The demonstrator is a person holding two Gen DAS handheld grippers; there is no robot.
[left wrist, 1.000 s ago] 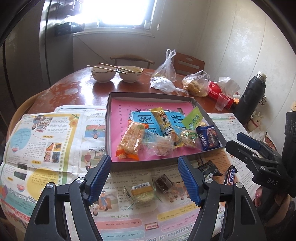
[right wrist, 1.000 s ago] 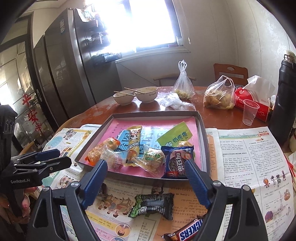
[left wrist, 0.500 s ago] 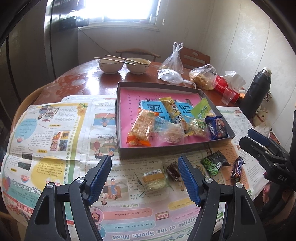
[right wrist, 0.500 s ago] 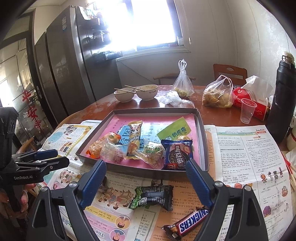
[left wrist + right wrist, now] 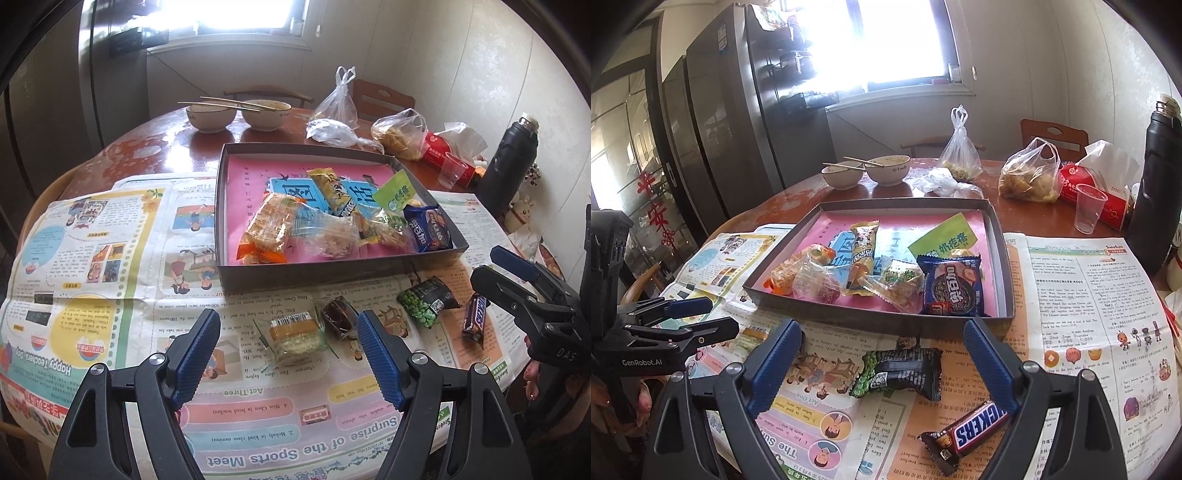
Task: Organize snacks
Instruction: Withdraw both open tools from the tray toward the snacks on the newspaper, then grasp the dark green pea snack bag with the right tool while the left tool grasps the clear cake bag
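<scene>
Left wrist view: the left gripper [image 5: 286, 345] hovers over the newspaper-covered tabletop [image 5: 110, 258], fingers spread and empty, jaws just opening, with a clear-wrapped yellow cake [image 5: 295, 334] and a dark brown candy [image 5: 340, 317] lying below the gap. The right gripper [image 5: 882, 345], jaws also just widening, holds nothing above a green pea packet [image 5: 899, 373]; a Snickers bar [image 5: 967, 432] lies nearby. A shallow grey box with a pink lining [image 5: 879, 317] holds the other snacks.

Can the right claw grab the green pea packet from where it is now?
Probably yes. The right claw is open, its jaws have just been opening, and the green pea packet lies flat on the newspaper right between and below them. Nothing covers it; the Snickers bar lies apart.
</scene>
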